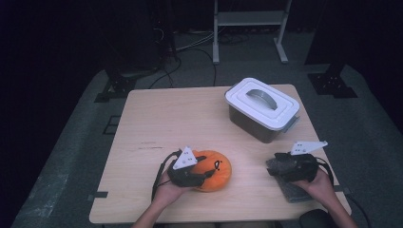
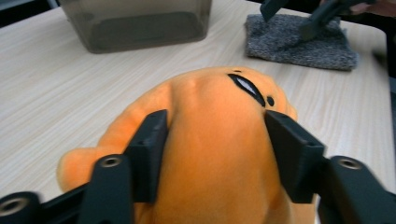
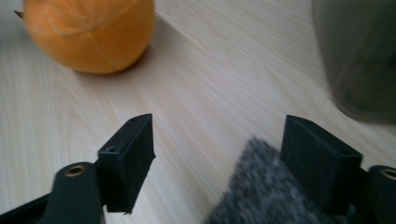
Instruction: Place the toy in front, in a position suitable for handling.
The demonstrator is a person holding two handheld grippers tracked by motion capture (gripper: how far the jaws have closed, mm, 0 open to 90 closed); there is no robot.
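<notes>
Fingers of the left gripper straddle the orange plush toy on the near bench, pads at its flanks; a firm squeeze comes next. Right gripper stands spread over the grey knit cloth, holding nothing. Farther off, the lidded bin waits.

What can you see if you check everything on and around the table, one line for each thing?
Surface: pale wooden table, bare in the middle.
Job's things: orange plush toy near the front edge; grey cloth at the right.
Clutter: grey bin with white lid, shut, at the back right.
Grippers: left gripper straddles the toy; right gripper open over the cloth's edge.
Cables: black cable loops from the left gripper.
Surroundings: dark room, grey floor, white metal frame, floor cables.
</notes>
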